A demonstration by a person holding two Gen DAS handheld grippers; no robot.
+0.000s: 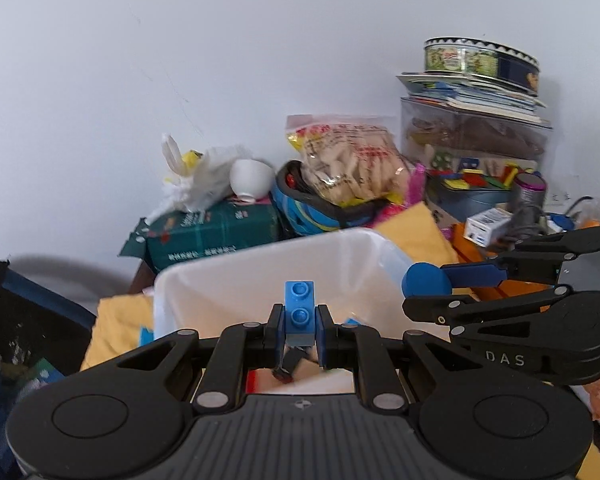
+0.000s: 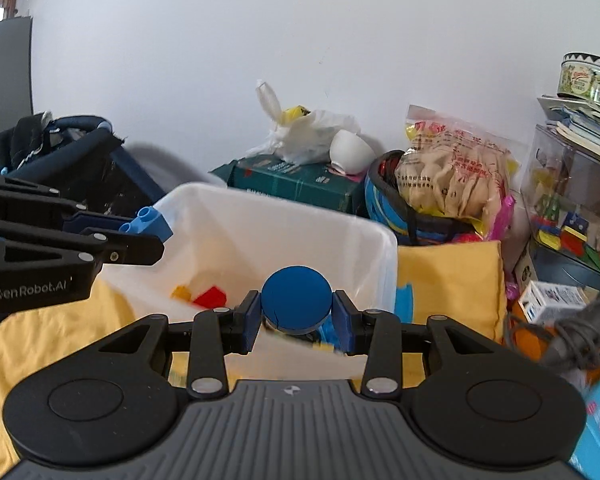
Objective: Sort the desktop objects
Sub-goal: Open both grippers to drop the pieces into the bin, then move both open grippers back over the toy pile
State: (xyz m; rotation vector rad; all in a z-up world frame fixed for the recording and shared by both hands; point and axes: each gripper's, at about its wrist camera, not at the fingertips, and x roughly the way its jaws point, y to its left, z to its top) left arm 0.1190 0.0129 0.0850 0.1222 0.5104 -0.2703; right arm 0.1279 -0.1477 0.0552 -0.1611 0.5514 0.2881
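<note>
A: From the left wrist view, we see our left tool (image 1: 299, 330) closed on a blue brick (image 1: 299, 312), its two studs facing us, held upright between the pads. It hangs over the near rim of the white bin (image 1: 228, 276).

B: And at three o'clock our right tool (image 1: 428, 292) comes in from the side, gripping a blue disc (image 1: 426, 280) just beside the bin's right corner. Behind, at twelve o'clock, a snack bag (image 1: 352, 164) leans over a green box (image 1: 216, 232).

A: From the right wrist view, our right tool (image 2: 297, 316) is clamped on that blue disc (image 2: 296, 306), round face toward us, above the bin's (image 2: 268, 204) near edge.

B: At nine o'clock our left tool (image 2: 140, 232) holds the blue brick (image 2: 150, 224) over the bin's left rim. Inside the bin we see a red brick (image 2: 211, 298) and a yellow one (image 2: 181, 293) on the bottom. A yellow cloth (image 2: 448, 276) lies around the bin.
</note>
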